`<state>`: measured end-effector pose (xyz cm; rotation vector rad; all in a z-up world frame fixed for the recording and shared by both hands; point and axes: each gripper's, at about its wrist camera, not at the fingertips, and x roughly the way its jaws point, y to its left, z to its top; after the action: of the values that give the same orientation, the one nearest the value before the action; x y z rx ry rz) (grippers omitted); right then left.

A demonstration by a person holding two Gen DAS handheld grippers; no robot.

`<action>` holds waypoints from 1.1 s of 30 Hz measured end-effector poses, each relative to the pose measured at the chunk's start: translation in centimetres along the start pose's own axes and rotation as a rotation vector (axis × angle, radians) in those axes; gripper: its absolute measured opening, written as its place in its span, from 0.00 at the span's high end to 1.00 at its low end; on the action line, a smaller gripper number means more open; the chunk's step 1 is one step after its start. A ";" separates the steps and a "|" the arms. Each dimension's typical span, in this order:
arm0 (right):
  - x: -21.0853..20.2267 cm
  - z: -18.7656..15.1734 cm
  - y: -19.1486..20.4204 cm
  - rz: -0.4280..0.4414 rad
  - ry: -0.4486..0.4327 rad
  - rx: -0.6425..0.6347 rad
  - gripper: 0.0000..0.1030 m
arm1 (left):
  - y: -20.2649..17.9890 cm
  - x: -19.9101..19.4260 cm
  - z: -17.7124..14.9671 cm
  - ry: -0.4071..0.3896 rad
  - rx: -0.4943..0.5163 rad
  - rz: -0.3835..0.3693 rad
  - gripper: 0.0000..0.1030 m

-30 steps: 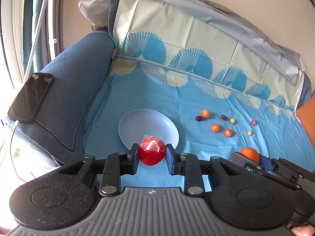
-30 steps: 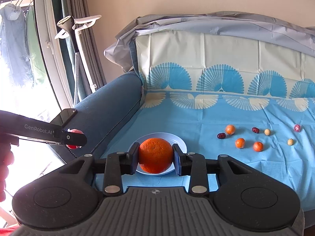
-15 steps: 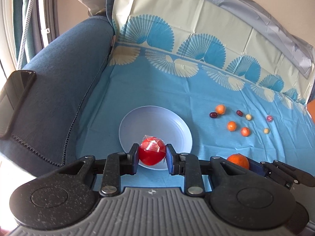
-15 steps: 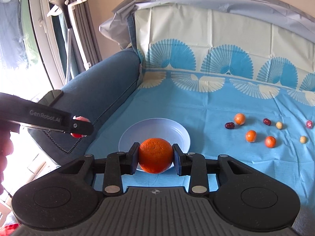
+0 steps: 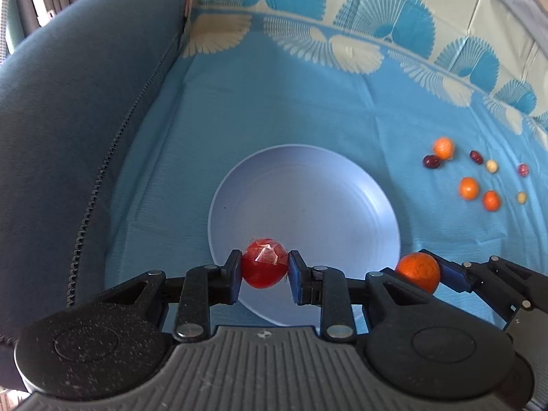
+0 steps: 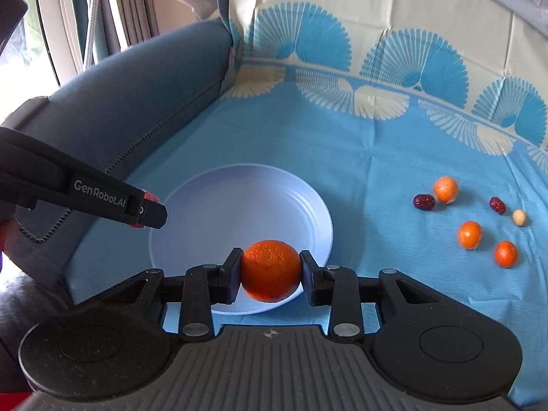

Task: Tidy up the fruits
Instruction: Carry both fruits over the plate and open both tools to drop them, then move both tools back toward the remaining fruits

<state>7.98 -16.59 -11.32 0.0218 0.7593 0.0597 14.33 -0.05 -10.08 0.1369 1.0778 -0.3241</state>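
Observation:
My left gripper (image 5: pixel 264 271) is shut on a red fruit in clear wrap (image 5: pixel 264 267), held over the near rim of a pale blue plate (image 5: pixel 308 198). My right gripper (image 6: pixel 270 272) is shut on a large orange (image 6: pixel 270 270) above the plate's (image 6: pixel 239 205) near edge. In the left wrist view the orange (image 5: pixel 418 270) and the right gripper show at the plate's right rim. In the right wrist view the left gripper (image 6: pixel 145 210) reaches in from the left, the red fruit (image 6: pixel 150 199) barely peeking out. The plate holds nothing.
Several small oranges (image 6: pixel 470 234), dark red dates (image 6: pixel 424 202) and pale round nuts (image 6: pixel 519 218) lie scattered on the blue patterned cloth (image 6: pixel 359 171) right of the plate. A dark blue sofa arm (image 5: pixel 68 120) rises on the left; the cloth-covered backrest stands behind.
Both grippers have come down and forward toward the plate, each keeping its fruit. The plate now looms larger and the phone on the sofa arm has left the view.

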 end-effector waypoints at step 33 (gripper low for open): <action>-16.6 -4.9 1.4 -0.013 -0.072 0.026 0.01 | -2.4 -16.3 -12.5 -0.196 0.061 0.072 0.00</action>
<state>-7.44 -16.25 -3.41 0.0440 0.6879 0.0363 -3.97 4.14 -1.48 0.1938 0.8673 -0.2997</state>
